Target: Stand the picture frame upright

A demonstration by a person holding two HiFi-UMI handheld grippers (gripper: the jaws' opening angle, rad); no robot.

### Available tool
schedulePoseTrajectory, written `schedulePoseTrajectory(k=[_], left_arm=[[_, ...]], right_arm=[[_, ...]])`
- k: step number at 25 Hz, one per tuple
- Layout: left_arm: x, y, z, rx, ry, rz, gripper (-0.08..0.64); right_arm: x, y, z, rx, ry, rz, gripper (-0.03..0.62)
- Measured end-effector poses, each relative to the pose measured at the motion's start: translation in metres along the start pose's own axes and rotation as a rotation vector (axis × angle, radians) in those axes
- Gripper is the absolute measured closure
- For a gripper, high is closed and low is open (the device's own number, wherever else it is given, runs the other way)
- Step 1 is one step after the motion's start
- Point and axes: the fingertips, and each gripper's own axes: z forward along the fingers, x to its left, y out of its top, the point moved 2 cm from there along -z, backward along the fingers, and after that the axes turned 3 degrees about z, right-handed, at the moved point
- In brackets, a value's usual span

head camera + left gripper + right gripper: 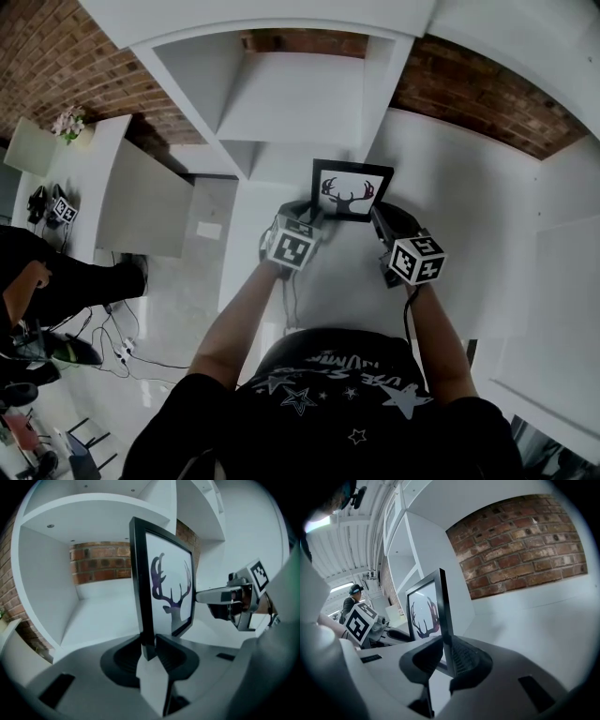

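A black picture frame with a dark antler print is held nearly upright over the white shelf top, its picture facing me. My left gripper is shut on its left edge. In the left gripper view the frame rises from between that gripper's pads. My right gripper is shut on the right edge, and the right gripper view shows the frame pinched in that gripper. Whether the bottom edge touches the shelf I cannot tell.
White open shelf compartments stand right behind the frame, with a brick wall beyond. A white counter with a small flower pot is at far left. Another person and floor cables are at the left.
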Motion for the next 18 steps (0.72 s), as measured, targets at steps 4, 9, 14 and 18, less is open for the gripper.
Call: schedulePoseTrajectory(k=[4,9,14,18], left_arm=[[0.011,0.008,0.004,-0.004,0.016,0.034,0.453],[0.020,0.008,0.013,0.012,0.033,0.057,0.453],[0.021,0.005,0.019,0.034,0.022,0.080,0.456],[0.023,0.005,0.020,0.028,0.019,0.065,0.457]], right_arm=[[-0.001,0.001,0.006,-0.019,-0.004,0.008,0.529],[-0.004,0.003,0.015,-0.024,-0.015,0.018,0.532],[-0.006,0.006,0.020,-0.031,-0.025,0.015,0.534],[-0.007,0.006,0.021,-0.032,-0.023,0.022,0.534]])
